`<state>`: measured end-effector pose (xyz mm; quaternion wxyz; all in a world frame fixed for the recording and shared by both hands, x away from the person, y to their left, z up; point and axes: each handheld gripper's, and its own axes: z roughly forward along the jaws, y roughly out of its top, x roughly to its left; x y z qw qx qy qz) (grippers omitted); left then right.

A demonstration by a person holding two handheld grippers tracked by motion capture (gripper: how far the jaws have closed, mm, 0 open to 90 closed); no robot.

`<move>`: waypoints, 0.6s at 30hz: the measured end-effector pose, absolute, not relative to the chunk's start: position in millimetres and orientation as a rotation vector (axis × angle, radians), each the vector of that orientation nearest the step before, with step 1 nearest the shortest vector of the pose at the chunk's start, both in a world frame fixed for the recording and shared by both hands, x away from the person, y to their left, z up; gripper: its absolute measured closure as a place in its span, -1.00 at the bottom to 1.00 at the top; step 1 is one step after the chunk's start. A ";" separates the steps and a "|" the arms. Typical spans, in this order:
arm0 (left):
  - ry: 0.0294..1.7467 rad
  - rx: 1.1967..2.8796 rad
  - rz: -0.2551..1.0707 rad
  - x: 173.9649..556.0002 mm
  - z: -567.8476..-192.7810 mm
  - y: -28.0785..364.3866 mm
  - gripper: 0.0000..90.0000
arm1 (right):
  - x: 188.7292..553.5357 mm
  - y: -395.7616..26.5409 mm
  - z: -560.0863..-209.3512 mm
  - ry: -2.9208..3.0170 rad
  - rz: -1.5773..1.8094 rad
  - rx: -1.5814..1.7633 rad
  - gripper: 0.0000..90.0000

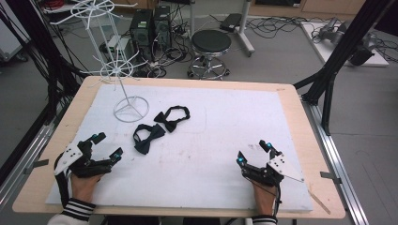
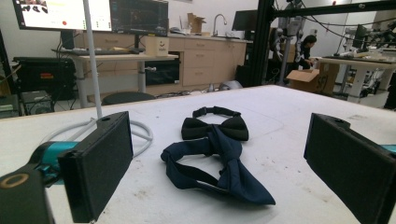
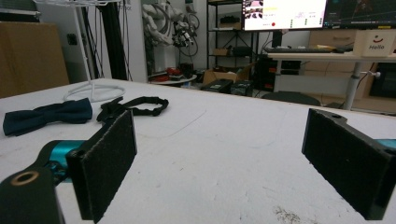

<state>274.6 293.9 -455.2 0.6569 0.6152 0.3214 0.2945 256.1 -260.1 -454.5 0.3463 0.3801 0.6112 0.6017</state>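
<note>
Two bow ties are lying on the white mat that covers the counter (image 1: 291, 112) — a navy bow tie (image 1: 146, 137) nearer the person and a black bow tie (image 1: 171, 118) just behind it, toward the far edge. They sit close together, and from the left gripper view the navy one's strap overlaps the front of the black one (can't tell if they actually touch or it just looks that way from that low angle). Just beside them to the left stands a white wire rack (image 1: 123, 70), its round base ring resting on the mat.

Both hands are resting at the near edge of the counter, well apart from each other. The left hand-held gripper (image 1: 106, 145) has its jaws spread wide with nothing between them, and it points at the navy bow tie, which lies near but not touching. The right hand-held gripper (image 1: 253, 152) is over at the near right side — jaws also wide apart and empty, well away from both ties.
</note>
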 end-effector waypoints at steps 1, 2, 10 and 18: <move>0.728 1.393 0.666 274.7 -455.2 294.0 -0.81 | 255.8 -259.9 -454.5 1.585 1.562 0.990 -0.79; 0.725 1.394 0.665 274.6 -455.2 294.2 -0.81 | 256.5 -260.4 -454.5 1.581 1.562 0.981 -0.79; 0.736 1.388 0.654 274.4 -455.2 294.9 -0.81 | 257.5 -260.7 -454.2 1.589 1.563 0.994 -0.79; 0.763 1.395 0.640 276.0 -454.2 297.9 -0.81 | 257.8 -260.9 -454.1 1.589 1.562 0.996 -0.79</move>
